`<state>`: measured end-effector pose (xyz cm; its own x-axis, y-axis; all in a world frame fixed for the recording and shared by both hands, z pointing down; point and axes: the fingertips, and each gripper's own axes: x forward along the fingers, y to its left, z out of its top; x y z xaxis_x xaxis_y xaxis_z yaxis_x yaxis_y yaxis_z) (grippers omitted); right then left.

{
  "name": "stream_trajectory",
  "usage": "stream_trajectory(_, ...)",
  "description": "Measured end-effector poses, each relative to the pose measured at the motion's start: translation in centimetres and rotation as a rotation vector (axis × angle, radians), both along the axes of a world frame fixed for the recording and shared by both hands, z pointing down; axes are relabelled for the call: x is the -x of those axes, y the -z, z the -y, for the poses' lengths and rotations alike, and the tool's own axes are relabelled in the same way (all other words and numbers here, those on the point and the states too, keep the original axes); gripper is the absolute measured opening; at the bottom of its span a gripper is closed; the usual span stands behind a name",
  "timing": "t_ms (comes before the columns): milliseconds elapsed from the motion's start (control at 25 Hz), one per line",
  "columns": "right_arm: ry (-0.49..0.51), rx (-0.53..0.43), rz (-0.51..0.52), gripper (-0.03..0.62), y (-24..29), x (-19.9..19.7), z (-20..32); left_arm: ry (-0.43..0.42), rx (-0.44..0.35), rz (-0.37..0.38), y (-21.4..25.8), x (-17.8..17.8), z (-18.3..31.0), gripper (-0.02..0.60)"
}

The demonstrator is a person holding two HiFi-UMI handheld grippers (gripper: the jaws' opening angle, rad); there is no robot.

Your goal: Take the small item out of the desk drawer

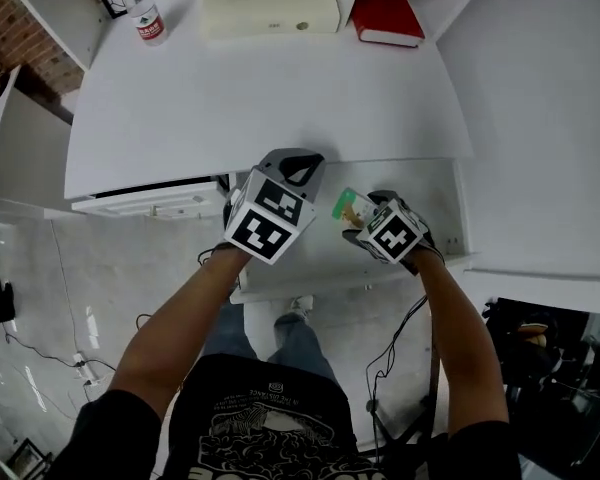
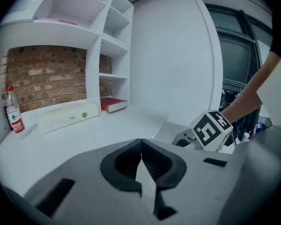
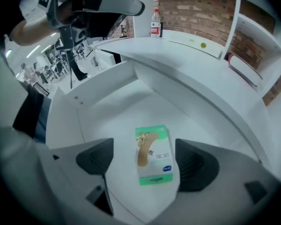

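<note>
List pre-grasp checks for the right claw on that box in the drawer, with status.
1. Drawer open: ok.
2. Box sits between the right claw's jaws: ok.
3. Right claw jaws apart, not touching the box: ok.
4. Right claw low enough around the box to grip it: cannot tell.
5. Left claw shut, empty, clear of the box: ok.

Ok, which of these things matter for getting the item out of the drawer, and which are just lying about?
For the job: small green-and-white box, lying in the open drawer; right tool, open, one jaw each side of the box.
Lying about: bottle, red book, cream case, all on the desk; left tool, shut, empty.
</note>
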<state>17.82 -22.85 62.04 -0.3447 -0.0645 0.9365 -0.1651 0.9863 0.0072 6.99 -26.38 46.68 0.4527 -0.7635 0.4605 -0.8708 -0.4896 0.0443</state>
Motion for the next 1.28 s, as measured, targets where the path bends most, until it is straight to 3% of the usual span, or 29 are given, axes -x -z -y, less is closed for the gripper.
stream_trajectory(720, 0.052, 0.029, -0.095, 0.416, -6.5, -0.2, 2.0, 0.245, 0.022, 0.006, -3.9, 4.0, -4.2, 0.008)
stream_trajectory(1280, 0.045, 0.047, -0.099, 0.348, -6.4, -0.1, 1.7, 0.318, 0.041, 0.025, -4.2, 5.6, -6.1, 0.006)
